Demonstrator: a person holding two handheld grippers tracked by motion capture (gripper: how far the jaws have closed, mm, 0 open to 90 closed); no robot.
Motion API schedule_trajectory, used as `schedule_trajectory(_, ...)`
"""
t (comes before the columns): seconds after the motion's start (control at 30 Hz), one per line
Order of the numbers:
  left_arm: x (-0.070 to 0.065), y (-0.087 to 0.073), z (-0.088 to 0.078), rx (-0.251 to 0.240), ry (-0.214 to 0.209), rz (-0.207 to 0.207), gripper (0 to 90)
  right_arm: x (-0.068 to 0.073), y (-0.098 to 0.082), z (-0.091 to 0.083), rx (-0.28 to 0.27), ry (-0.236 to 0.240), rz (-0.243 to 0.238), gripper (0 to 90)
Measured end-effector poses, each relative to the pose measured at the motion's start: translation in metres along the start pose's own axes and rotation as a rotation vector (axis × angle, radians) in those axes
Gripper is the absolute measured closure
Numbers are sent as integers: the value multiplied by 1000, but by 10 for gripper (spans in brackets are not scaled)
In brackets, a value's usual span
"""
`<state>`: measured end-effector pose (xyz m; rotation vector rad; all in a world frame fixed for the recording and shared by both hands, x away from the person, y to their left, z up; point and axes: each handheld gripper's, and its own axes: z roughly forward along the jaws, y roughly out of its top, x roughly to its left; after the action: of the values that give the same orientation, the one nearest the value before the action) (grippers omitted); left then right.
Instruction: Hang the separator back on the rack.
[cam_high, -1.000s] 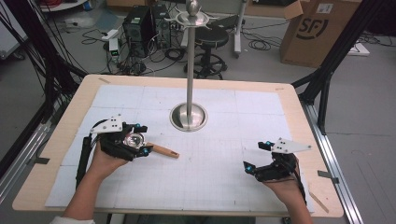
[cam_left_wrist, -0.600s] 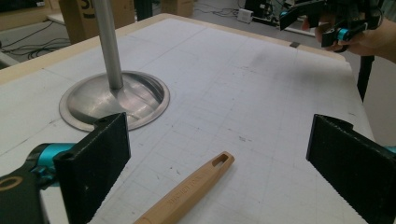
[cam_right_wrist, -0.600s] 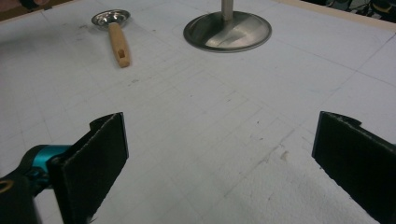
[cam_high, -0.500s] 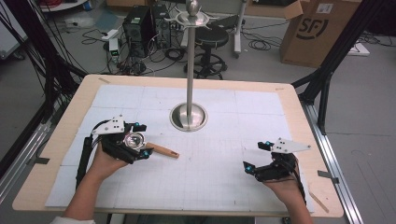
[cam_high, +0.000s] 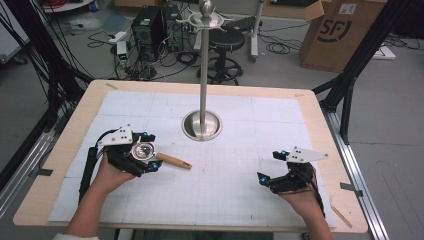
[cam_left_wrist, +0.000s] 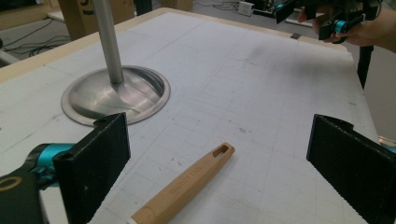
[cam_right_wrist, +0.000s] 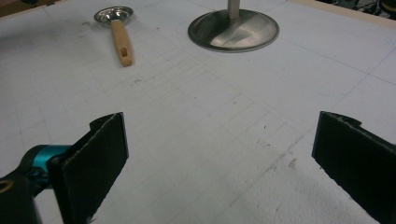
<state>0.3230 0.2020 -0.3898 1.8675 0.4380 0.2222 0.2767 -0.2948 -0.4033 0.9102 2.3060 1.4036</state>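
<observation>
A spoon with a metal bowl (cam_high: 142, 150) and a wooden handle (cam_high: 172, 161) lies flat on the white mat, left of centre. My left gripper (cam_high: 150, 151) is open around it; its jaws have just been opening, and the spoon lies between them untouched. In the left gripper view the handle (cam_left_wrist: 187, 184) runs out between the two wide-apart black jaws of the left gripper (cam_left_wrist: 219, 156). My right gripper (cam_high: 270, 165) rests open at the right of the table with nothing between its jaws. In the right gripper view the spoon (cam_right_wrist: 120, 39) lies far off beyond the right gripper (cam_right_wrist: 219, 158).
A tall metal stand with a round dished base (cam_high: 202, 125) rises from the middle of the gridded mat (cam_high: 225, 200). Beyond the table's far edge the floor holds a stool (cam_high: 227, 42), a cardboard box (cam_high: 337, 30), computer gear and cables. Black frame struts flank both sides.
</observation>
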Motion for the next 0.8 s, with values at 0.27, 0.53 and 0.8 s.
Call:
schedule_trajectory(0.27,-1,8,1,46,6,28,68,2,0,0,2,-2,-9,21)
schedule_trajectory(0.53,-4,11,19,188,14,71,70,4,3,3,6,6,-17,21)
schedule_trajectory(0.8,5,33,30,285,0,123,91,3,3,1,0,10,-17,21)
